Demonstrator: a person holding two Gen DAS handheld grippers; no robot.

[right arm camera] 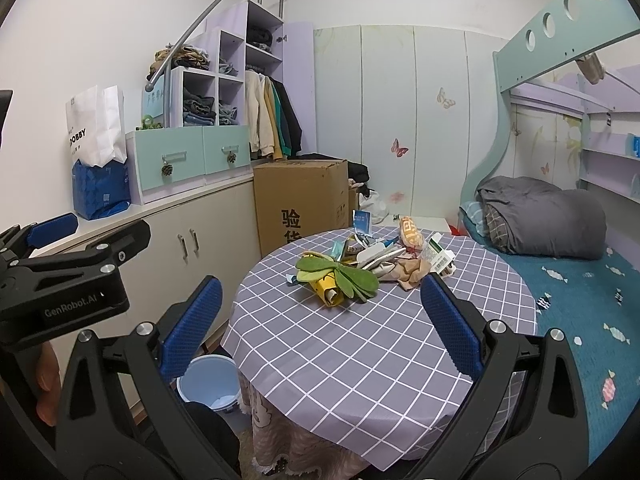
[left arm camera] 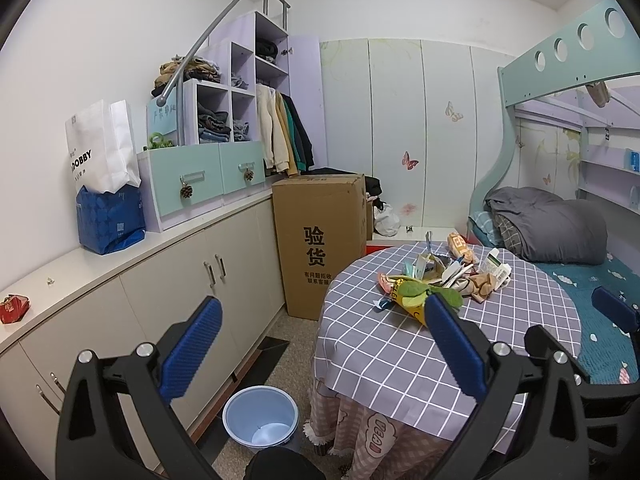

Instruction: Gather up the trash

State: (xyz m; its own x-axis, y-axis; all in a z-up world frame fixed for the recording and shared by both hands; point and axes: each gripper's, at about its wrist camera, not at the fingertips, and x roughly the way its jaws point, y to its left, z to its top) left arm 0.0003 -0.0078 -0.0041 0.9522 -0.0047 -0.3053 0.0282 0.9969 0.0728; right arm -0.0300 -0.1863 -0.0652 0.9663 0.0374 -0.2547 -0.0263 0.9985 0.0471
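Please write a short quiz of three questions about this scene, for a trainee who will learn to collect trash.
1. True or false: the blue bucket stands on the round table.
2. Which lies nearest the front of the trash pile? A) a green leaf-shaped item B) a red pouch C) a white bag
3. Fill in: both the left gripper and the right gripper are ____ and hold nothing.

Key
1. False: it stands on the floor beside the table.
2. A: the green leaf-shaped item.
3. open
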